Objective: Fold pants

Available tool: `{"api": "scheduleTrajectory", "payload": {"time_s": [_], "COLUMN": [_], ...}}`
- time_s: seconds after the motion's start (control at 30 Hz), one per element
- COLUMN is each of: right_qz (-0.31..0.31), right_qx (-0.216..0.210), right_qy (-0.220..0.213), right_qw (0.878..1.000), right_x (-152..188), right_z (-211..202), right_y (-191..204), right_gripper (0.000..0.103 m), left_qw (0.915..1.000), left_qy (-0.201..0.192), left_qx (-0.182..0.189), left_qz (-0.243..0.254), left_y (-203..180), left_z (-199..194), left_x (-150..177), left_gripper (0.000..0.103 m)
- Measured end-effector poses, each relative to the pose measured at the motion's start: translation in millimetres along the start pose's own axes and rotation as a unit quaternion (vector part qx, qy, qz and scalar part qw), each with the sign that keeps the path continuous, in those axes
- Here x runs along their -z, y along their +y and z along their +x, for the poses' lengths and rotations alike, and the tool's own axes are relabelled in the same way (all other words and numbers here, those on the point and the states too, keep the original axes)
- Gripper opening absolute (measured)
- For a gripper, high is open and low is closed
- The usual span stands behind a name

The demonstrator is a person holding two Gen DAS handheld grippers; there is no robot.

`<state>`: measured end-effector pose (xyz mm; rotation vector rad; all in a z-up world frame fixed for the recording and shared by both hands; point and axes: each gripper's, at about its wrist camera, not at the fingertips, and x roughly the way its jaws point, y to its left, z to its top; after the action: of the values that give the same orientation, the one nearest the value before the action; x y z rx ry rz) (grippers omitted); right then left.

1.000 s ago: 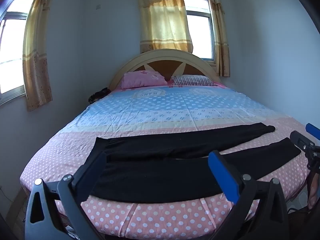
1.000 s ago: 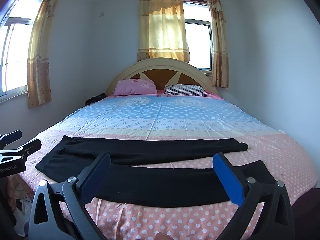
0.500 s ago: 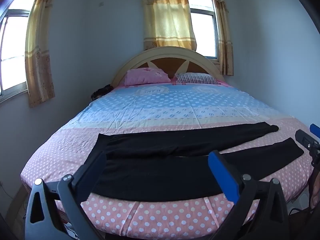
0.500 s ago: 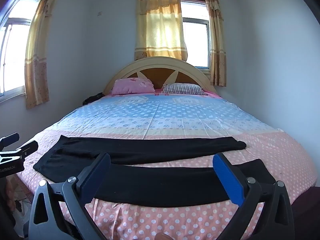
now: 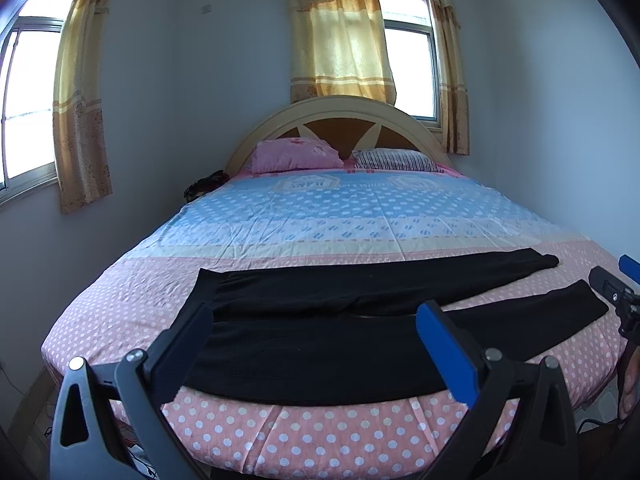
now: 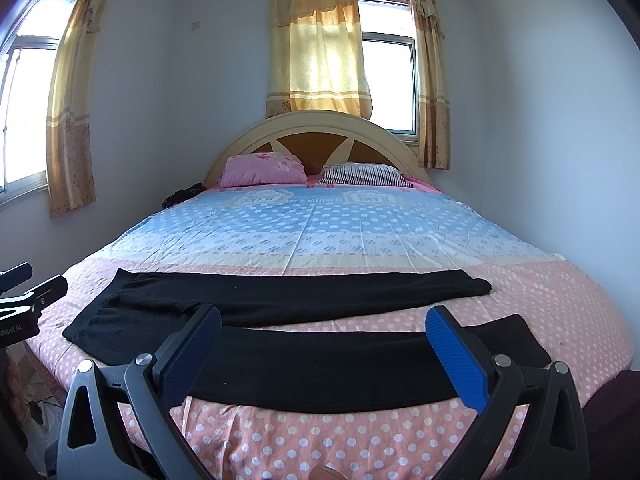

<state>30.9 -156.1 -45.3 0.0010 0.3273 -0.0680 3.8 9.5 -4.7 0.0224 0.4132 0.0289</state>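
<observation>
Both tongs [image 5: 316, 332] [image 6: 322, 338] gape apart above the flat black pants [image 5: 360, 320].

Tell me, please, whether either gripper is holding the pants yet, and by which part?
Nothing is held. The left gripper and right gripper both hang open, short of the black pants lying flat on the bed.

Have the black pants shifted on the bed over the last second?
No. The black pants lie spread flat with both legs across the pink dotted end of the bedsheet, far leg just below the cream band as before. Only the camera drifted.
</observation>
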Motion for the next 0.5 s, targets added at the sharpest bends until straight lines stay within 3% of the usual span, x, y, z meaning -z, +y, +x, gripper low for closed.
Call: {"api": "scheduleTrajectory", "payload": {"time_s": [0.5], "right_qz": [0.0], "right_qx": [0.0], "right_qy": [0.003], "right_qw": [1.0], "right_x": [1.3], "right_z": [1.6], "right_y": [-0.9], "right_gripper": [0.102], "left_qw": [1.0], "left_qy": [0.005], "left_qx": [-0.001], "left_qz": [0.001], "left_y": [2.1], "left_z": [3.6], "left_x": [2.9], "left_gripper": [0.103]}}
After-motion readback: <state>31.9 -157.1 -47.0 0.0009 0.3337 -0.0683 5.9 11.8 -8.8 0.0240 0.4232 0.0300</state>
